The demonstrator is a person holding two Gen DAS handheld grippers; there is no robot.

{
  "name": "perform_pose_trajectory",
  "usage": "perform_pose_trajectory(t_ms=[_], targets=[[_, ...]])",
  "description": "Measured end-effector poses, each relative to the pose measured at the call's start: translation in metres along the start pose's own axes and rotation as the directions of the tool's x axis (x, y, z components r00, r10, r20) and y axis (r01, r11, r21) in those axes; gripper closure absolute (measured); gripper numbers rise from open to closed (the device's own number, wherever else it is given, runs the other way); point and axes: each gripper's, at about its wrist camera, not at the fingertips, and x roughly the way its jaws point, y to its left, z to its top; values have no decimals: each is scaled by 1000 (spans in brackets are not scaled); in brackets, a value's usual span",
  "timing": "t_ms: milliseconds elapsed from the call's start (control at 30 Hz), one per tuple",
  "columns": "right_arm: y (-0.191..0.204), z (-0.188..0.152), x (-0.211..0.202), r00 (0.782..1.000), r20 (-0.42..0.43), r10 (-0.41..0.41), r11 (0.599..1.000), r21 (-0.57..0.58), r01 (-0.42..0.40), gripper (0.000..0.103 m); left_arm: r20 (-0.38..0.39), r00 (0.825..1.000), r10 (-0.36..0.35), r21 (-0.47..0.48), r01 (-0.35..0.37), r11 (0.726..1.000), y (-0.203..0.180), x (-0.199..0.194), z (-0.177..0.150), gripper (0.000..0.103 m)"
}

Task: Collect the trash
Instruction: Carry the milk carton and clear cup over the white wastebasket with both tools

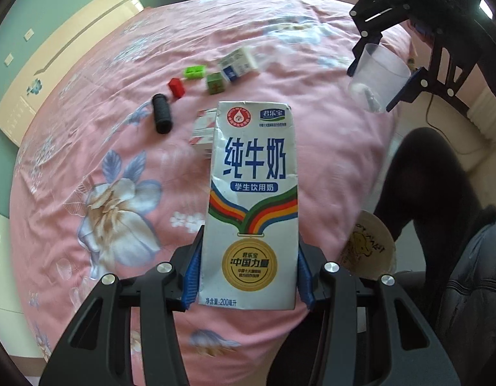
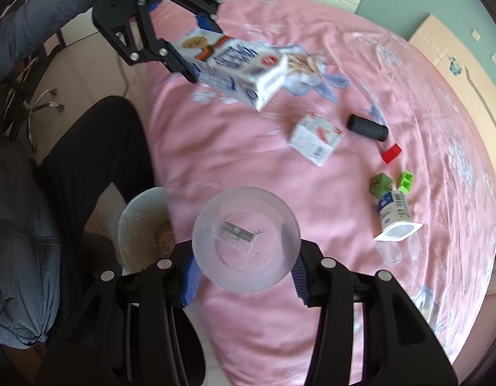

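My left gripper [image 1: 249, 273] is shut on a white milk carton [image 1: 252, 199] with blue Chinese lettering, held above the pink bed; it also shows in the right wrist view [image 2: 238, 64]. My right gripper [image 2: 244, 276] is shut on a clear plastic cup [image 2: 246, 238], seen from the left wrist view too [image 1: 378, 74]. A beige trash bin [image 2: 141, 222] stands on the floor beside the bed, below and left of the cup; its rim shows in the left wrist view [image 1: 370, 244].
On the pink floral bedspread [image 2: 312, 193] lie a small white-and-red carton [image 2: 315, 138], a black cylinder [image 2: 366, 127], a red block [image 2: 391, 153], a green cube [image 2: 379, 185], a green clip [image 2: 406, 180] and a yoghurt cup [image 2: 395, 218]. A person's dark leg [image 2: 96, 148] is left of the bin.
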Motion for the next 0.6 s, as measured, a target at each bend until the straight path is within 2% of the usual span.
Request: perform_pose_trajectory(t_ms=[233, 600], targets=[[70, -13, -8, 999, 3, 36, 997, -65, -36, 55, -3, 999, -41, 82, 42, 996, -67, -3, -14, 52], [126, -36, 1, 997, -12, 74, 994, -85, -75, 55, -49, 995, -88, 139, 94, 986, -134, 9, -43, 52]])
